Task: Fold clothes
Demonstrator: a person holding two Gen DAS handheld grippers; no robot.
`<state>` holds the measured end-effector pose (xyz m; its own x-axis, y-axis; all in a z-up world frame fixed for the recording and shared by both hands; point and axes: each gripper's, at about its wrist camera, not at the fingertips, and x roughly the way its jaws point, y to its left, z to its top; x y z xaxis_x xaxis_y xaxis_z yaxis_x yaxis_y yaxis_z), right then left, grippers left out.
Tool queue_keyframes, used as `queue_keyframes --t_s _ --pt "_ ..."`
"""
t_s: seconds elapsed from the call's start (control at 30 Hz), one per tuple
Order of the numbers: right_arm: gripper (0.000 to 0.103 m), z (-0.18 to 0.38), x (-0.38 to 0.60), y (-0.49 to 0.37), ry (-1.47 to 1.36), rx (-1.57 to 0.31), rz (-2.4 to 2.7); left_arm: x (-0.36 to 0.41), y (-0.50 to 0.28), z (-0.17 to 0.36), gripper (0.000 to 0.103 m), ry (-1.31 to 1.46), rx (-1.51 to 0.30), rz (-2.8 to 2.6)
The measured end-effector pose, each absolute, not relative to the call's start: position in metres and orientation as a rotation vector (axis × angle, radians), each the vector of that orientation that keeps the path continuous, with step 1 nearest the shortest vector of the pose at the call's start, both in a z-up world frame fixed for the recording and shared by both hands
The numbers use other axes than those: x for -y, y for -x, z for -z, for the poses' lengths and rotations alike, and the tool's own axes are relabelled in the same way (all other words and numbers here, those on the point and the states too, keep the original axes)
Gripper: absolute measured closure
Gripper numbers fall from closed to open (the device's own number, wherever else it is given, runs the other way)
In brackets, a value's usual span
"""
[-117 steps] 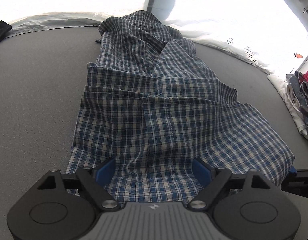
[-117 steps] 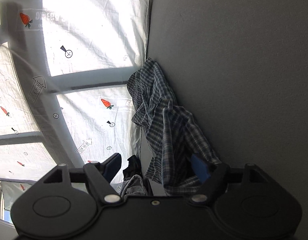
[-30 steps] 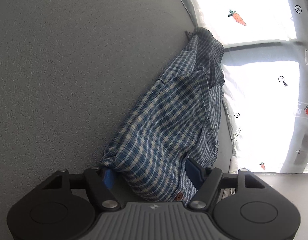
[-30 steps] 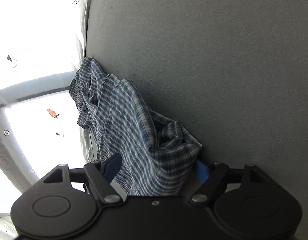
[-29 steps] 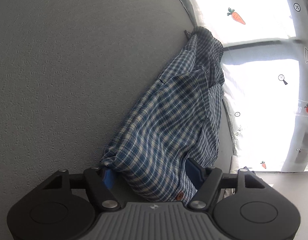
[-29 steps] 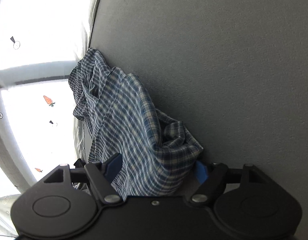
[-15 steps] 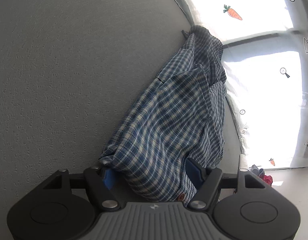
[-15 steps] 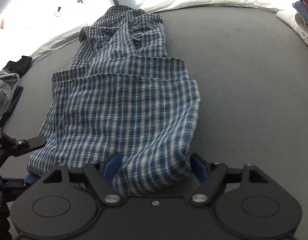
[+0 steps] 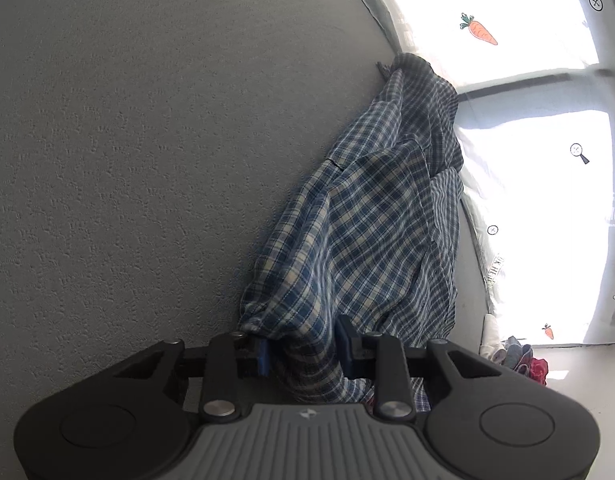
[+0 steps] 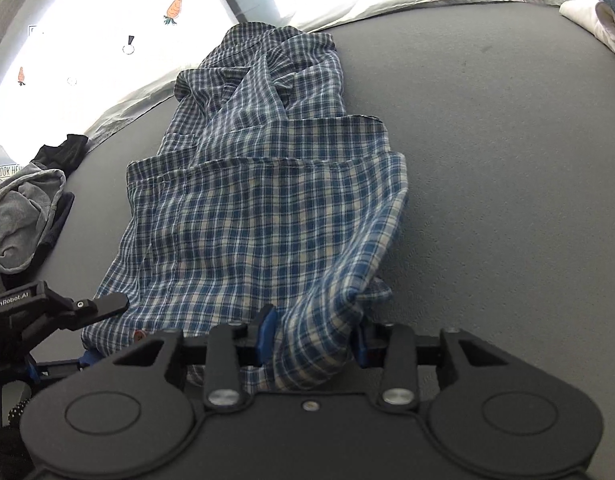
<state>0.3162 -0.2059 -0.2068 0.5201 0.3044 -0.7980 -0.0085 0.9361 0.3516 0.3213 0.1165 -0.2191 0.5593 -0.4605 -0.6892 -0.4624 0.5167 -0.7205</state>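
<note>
A blue and white plaid shirt (image 10: 263,208) lies lengthwise on the grey table (image 10: 507,140), its sides folded in and its collar end at the far edge. My right gripper (image 10: 312,340) is shut on the shirt's near right hem corner. My left gripper (image 9: 303,350) is shut on the near left hem corner of the plaid shirt (image 9: 367,232); the left wrist view is rolled sideways. The left gripper's body also shows at the lower left of the right wrist view (image 10: 55,312).
A crumpled grey garment (image 10: 19,216) and dark clothes lie at the table's left edge. A stack of folded clothes (image 10: 603,8) sits at the far right corner. A white sheet printed with carrots (image 10: 107,20) lies beyond the table's far edge.
Both grippers' jaws have closed onto the shirt's near hem corners. The right wrist view has swung from sideways to level along the shirt.
</note>
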Motion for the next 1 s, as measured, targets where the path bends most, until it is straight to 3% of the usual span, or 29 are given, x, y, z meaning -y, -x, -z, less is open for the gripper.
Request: queue_keyframes --t_s 0.17,0.4,0.57,0.8,1.0 --pt "0.085 0.196 0.217 -0.306 -0.37 -0.98 -0.236 -0.117 -0.309 0.206 0.092 1.11 -0.974 0.027" --pt "0.086 0.167 0.242 -0.278 -0.473 -0.978 -0.323 -0.122 -0.258 0.163 0.094 1.242 -0.938 0.065" --pt "0.086 0.16 0.272 -0.251 -0.715 -1.07 -0.419 -0.127 -0.212 0.13 0.094 1.295 -0.913 0.053" --pt "0.086 0.188 0.292 -0.262 -1.031 -1.191 -0.352 -0.135 -0.209 0.157 0.094 1.585 -0.93 -0.066" --pt "0.085 0.182 0.301 -0.289 -1.268 -1.22 -0.319 -0.135 -0.238 0.146 0.092 1.74 -0.86 -0.059"
